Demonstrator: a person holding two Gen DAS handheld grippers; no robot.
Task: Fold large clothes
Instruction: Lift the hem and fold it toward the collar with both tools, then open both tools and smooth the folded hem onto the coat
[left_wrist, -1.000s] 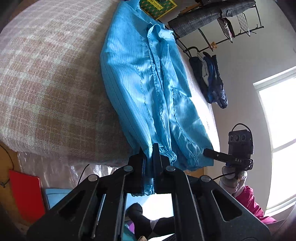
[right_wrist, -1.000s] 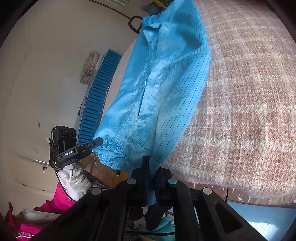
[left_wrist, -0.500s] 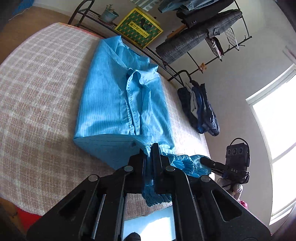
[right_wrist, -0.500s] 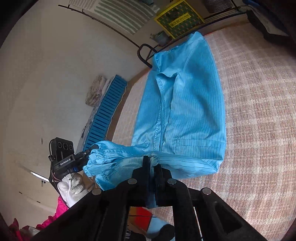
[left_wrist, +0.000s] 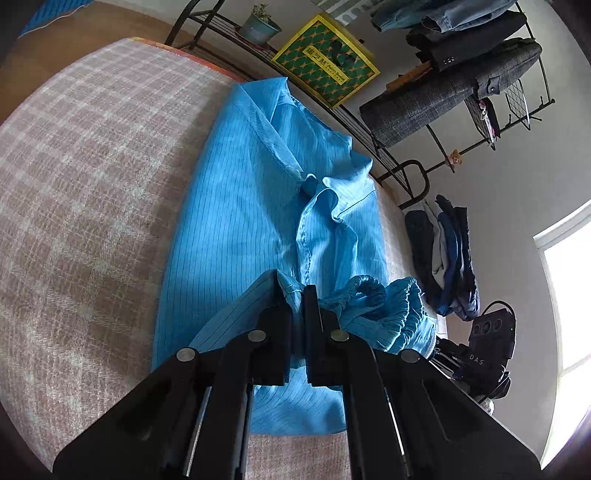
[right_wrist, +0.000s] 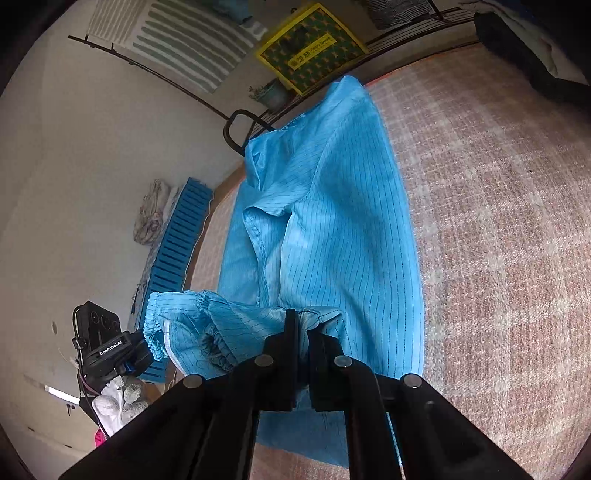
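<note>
A blue pinstriped garment (left_wrist: 236, 221) (right_wrist: 343, 221) lies lengthwise on the plaid bed cover (left_wrist: 81, 192) (right_wrist: 498, 221), collar at the far end. My left gripper (left_wrist: 300, 295) is shut on the garment's lower hem, which is lifted and folded over the body. My right gripper (right_wrist: 301, 319) is shut on the same hem farther along. The elastic cuffs (left_wrist: 388, 306) (right_wrist: 173, 321) bunch up between the two grippers. In the left wrist view the other gripper (left_wrist: 487, 343) shows at the right; in the right wrist view the other gripper (right_wrist: 107, 347) shows at the left in a gloved hand (right_wrist: 114, 402).
Beyond the bed's far end stands a metal rack (left_wrist: 461, 85) with hung clothes, a yellow-green box (left_wrist: 327, 66) (right_wrist: 310, 48) and a potted plant (left_wrist: 256, 27). Dark clothes (left_wrist: 447, 254) hang at the bedside. A blue slatted panel (right_wrist: 177, 247) leans by the wall.
Both grippers have carried the hem up from the bed's near edge and forward over the garment toward the collar. The lower part now lies doubled over the body, cuffs bunched between the grippers.
</note>
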